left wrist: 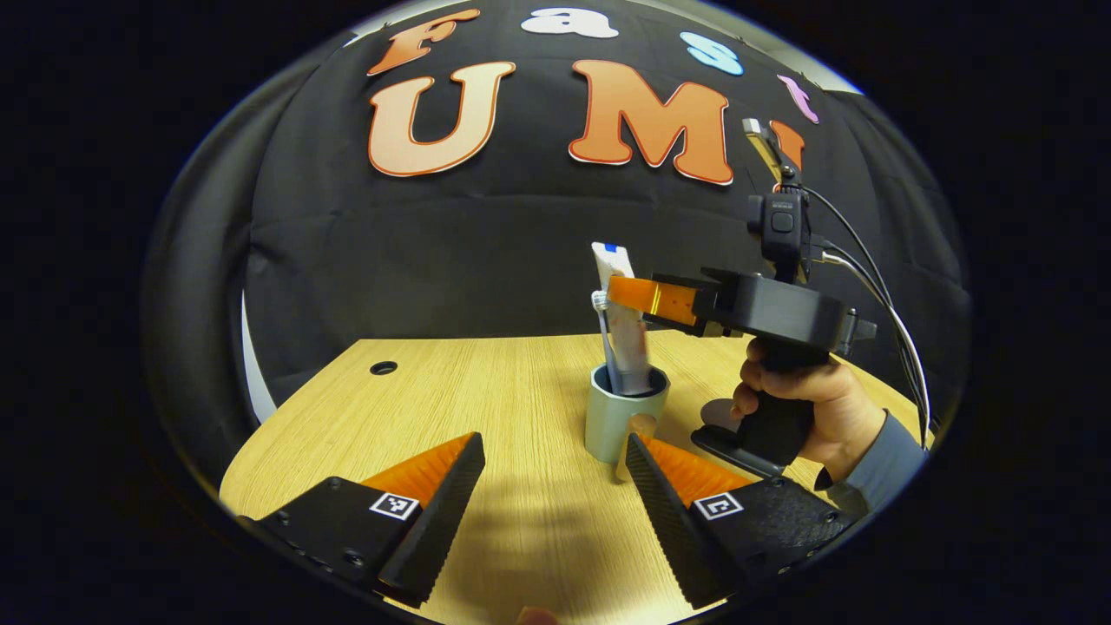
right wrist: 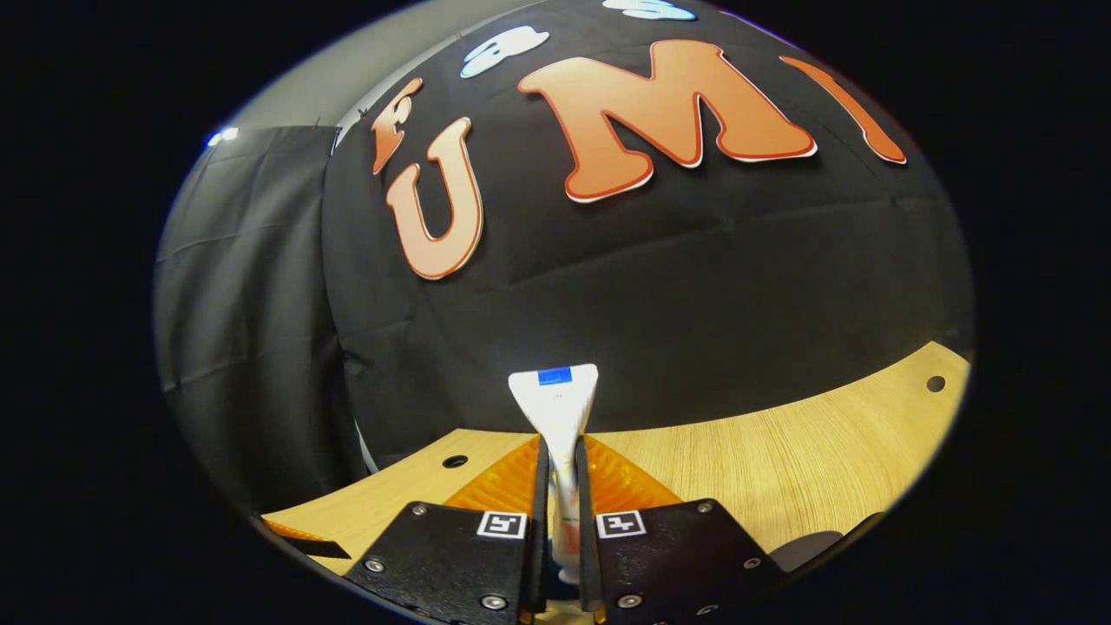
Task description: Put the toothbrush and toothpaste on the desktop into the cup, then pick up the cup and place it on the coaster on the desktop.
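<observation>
Wooden desktop (left wrist: 521, 521), black cloth wall (left wrist: 486, 252).

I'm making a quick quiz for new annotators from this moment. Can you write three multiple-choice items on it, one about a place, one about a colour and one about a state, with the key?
1. Where is the toothbrush?
A. Lying on the table
B. Standing in the cup
C. Resting on the coaster

2. What colour is the cup?
A. Bright red
B. Pale grey-green
C. Black

3. What is the right gripper doing?
A. Hanging open over the table
B. Shut on the toothbrush
C. Shut on the toothpaste

Key:
1 B, its head and handle rise out of the cup beside the toothpaste.
2 B, the cup's wall shows pale grey-green against the wooden table.
3 C, in the right gripper view both fingers press the white tube between them, while the left gripper stands open before the cup.
</observation>
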